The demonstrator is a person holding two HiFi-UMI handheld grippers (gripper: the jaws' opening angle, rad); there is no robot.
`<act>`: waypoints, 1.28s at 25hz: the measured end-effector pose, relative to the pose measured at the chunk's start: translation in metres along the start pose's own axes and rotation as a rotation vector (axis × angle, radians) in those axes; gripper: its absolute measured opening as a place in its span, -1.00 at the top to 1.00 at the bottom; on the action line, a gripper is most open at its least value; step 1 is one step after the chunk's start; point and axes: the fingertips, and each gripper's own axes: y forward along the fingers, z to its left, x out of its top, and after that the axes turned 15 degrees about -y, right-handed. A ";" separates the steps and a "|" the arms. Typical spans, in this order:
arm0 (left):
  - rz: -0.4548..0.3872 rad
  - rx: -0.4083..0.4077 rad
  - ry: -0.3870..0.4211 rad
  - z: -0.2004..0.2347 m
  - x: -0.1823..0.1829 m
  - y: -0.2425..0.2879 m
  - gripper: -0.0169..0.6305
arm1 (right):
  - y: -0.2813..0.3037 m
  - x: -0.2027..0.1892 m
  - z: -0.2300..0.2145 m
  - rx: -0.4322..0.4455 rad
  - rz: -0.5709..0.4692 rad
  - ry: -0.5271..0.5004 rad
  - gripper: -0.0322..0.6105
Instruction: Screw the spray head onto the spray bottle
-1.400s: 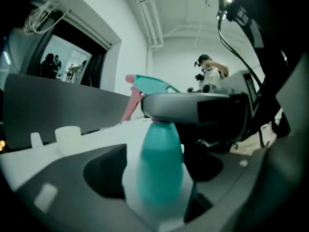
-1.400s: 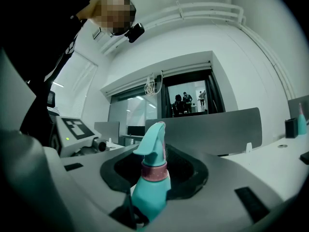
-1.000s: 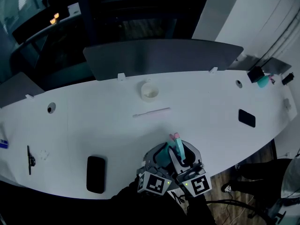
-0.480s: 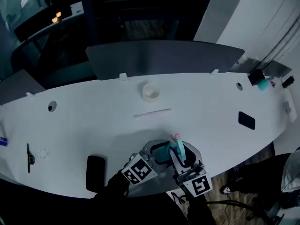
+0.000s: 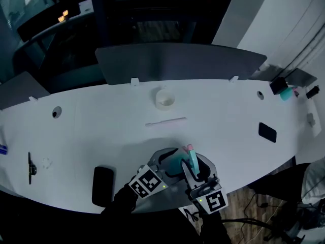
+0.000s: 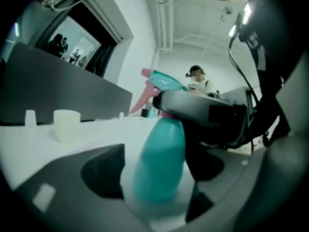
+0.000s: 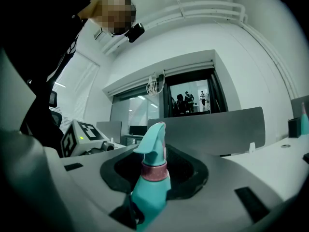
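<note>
Teal, smooth plastic spray bottle (image 6: 159, 163) is held at the near edge of the white surface (image 5: 101, 131), its curved spray head (image 7: 153, 141) seated above a pink collar (image 7: 154, 172). The right gripper (image 7: 155, 187) jaws clamp its rounded body. The left gripper (image 6: 159, 187) jaws have just been opening, with the bottle loose between them.

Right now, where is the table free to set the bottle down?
Free: between stick and right black slab; between cup and left hole. Crowded: near edge, where the left gripper, jaws just opened round the spray bottle, meets the right gripper holding it.
</note>
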 end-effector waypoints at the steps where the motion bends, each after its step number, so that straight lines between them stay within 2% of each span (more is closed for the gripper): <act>1: 0.020 -0.058 -0.022 -0.001 0.000 0.001 -0.24 | 0.000 0.000 0.000 0.001 -0.002 0.006 0.46; 2: 0.032 -0.099 -0.032 -0.003 -0.001 0.001 -0.05 | -0.001 0.000 0.000 0.001 -0.002 0.010 0.46; 3: 0.035 -0.114 -0.029 -0.005 -0.002 0.001 -0.05 | -0.002 -0.001 0.001 0.002 -0.001 0.011 0.46; 5: 0.012 -0.065 -0.014 -0.006 -0.001 0.000 -0.02 | -0.002 -0.001 0.002 0.003 0.003 0.006 0.46; 7: -0.048 0.077 -0.020 -0.005 0.001 -0.001 -0.02 | -0.002 -0.001 0.001 -0.004 0.005 -0.002 0.46; 9: -0.108 0.274 -0.039 -0.002 -0.001 -0.003 -0.01 | 0.000 0.000 0.001 -0.010 0.002 -0.004 0.46; 10: -0.120 0.358 -0.037 -0.002 -0.002 -0.003 -0.02 | 0.001 0.001 0.001 -0.011 0.000 -0.002 0.46; 11: -0.114 0.404 -0.023 -0.002 -0.003 -0.003 -0.02 | 0.001 0.001 0.002 -0.014 -0.001 0.001 0.46; 12: -0.095 0.404 -0.001 -0.002 -0.003 -0.003 -0.03 | 0.000 0.000 0.002 -0.017 -0.001 0.004 0.46; 13: -0.072 0.363 0.018 -0.002 -0.003 -0.003 -0.03 | 0.000 0.000 0.003 -0.017 0.001 0.004 0.46; 16: -0.007 0.138 0.018 0.003 -0.003 -0.004 -0.19 | 0.002 -0.001 0.004 -0.001 -0.001 0.003 0.46; 18: 0.037 -0.007 0.003 0.003 -0.004 -0.003 -0.18 | 0.004 0.000 0.004 0.012 -0.006 0.002 0.46; 20: 0.063 -0.070 0.014 -0.001 -0.005 -0.002 -0.05 | 0.004 0.000 0.004 0.016 -0.004 -0.001 0.46; 22: 0.046 -0.024 0.023 -0.002 -0.003 -0.002 -0.03 | 0.002 0.000 0.004 0.007 -0.002 0.001 0.46; 24: -0.020 0.129 -0.001 -0.001 -0.002 -0.003 -0.02 | 0.002 -0.001 0.003 -0.008 0.001 0.002 0.46; 26: -0.100 0.329 -0.033 0.001 -0.003 -0.006 -0.02 | 0.004 0.000 0.004 -0.010 -0.002 -0.001 0.46; 27: -0.123 0.400 -0.031 0.001 -0.005 -0.007 -0.02 | 0.004 0.000 0.005 -0.008 -0.003 -0.001 0.46; 28: -0.127 0.427 -0.014 0.001 -0.006 -0.007 -0.03 | 0.004 0.000 0.006 -0.007 -0.002 0.000 0.46; 30: -0.089 0.362 0.038 0.002 -0.007 -0.006 -0.06 | 0.004 0.000 0.007 -0.003 -0.001 -0.001 0.46; 32: -0.035 0.239 0.062 0.006 -0.006 -0.007 -0.26 | 0.005 0.000 0.008 0.011 0.001 -0.006 0.46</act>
